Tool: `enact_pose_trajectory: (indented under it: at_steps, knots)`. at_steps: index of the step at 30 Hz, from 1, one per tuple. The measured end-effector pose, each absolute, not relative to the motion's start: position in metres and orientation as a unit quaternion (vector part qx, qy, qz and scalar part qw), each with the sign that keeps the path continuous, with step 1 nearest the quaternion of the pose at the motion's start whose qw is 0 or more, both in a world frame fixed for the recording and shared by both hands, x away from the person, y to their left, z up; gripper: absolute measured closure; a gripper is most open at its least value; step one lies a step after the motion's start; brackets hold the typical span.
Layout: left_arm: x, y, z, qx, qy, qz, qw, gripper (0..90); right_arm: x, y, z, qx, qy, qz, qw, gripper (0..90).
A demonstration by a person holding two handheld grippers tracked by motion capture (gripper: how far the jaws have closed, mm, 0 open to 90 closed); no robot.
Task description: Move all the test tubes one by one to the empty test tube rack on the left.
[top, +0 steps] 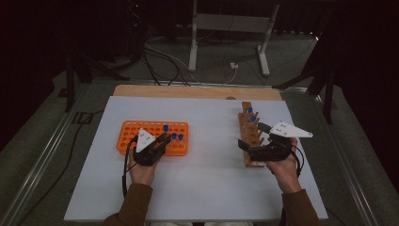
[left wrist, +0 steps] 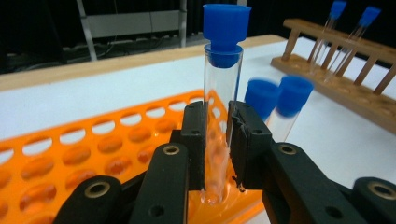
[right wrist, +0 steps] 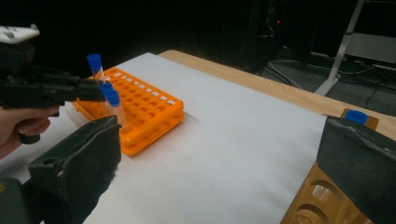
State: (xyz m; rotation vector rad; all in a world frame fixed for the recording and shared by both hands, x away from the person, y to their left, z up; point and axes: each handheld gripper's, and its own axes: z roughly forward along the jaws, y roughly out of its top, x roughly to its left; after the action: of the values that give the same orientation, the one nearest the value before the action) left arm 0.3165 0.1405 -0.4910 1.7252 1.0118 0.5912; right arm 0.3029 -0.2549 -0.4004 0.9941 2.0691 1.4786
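Transfer of capped tubes between two racks, shown at the insertion step. The left tongs (left wrist: 217, 140) are closed on a clear tube (left wrist: 222, 93) with a blue cap, gripping it around its lower half; the tube stands nearly upright between the pads, its rounded bottom just below them and over the near right corner of the orange rack (left wrist: 93, 154). Whether the bottom has entered a hole cannot be told. Two more capped tubes (left wrist: 280, 105) stand in the rack just beyond and to the right of the left tongs. The right tongs (right wrist: 219, 163) are wide open and hold nothing; they hover beside the wooden rack (top: 249, 141), whose empty holes lie just below them and whose remaining blue-capped tubes (top: 251, 114) stand at the far end. Both racks rest on the white desk (top: 207, 179), well apart. Judged from this, the step in hand is seating the held tube in the orange rack. The next move calls for aligning the tube's bottom over a free hole, lowering it straight without tilting against the neighbours, and opening the pads only once the tube is supported.
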Motion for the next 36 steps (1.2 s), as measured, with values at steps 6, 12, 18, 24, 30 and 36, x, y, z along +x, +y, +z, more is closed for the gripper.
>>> enact_pose_trajectory:
  at_steps: [6, 12, 18, 24, 30, 36]
  knots:
    - [0.314, 0.141, -0.5, 0.737, 0.416, 0.241, 0.474, 78.0, 0.304, -0.258, -0.401, 0.361, 0.739, 0.531, 0.204, 0.0]
    - [0.315, 0.138, -0.501, 0.754, 0.413, 0.239, 0.451, 78.6, 0.305, -0.258, -0.403, 0.362, 0.741, 0.529, 0.202, 0.0]
    - [0.316, 0.133, -0.503, 0.762, 0.414, 0.243, 0.436, 78.6, 0.305, -0.258, -0.405, 0.365, 0.741, 0.527, 0.201, 0.0]
    - [0.316, 0.134, -0.502, 0.761, 0.415, 0.237, 0.439, 77.8, 0.306, -0.258, -0.405, 0.364, 0.741, 0.527, 0.2, 0.0]
    - [0.312, 0.138, -0.498, 0.753, 0.421, 0.226, 0.453, 59.5, 0.306, -0.26, -0.405, 0.368, 0.739, 0.529, 0.198, 0.0]
    - [0.301, 0.152, -0.484, 0.737, 0.422, 0.219, 0.481, 46.7, 0.307, -0.261, -0.405, 0.37, 0.737, 0.529, 0.199, 0.0]
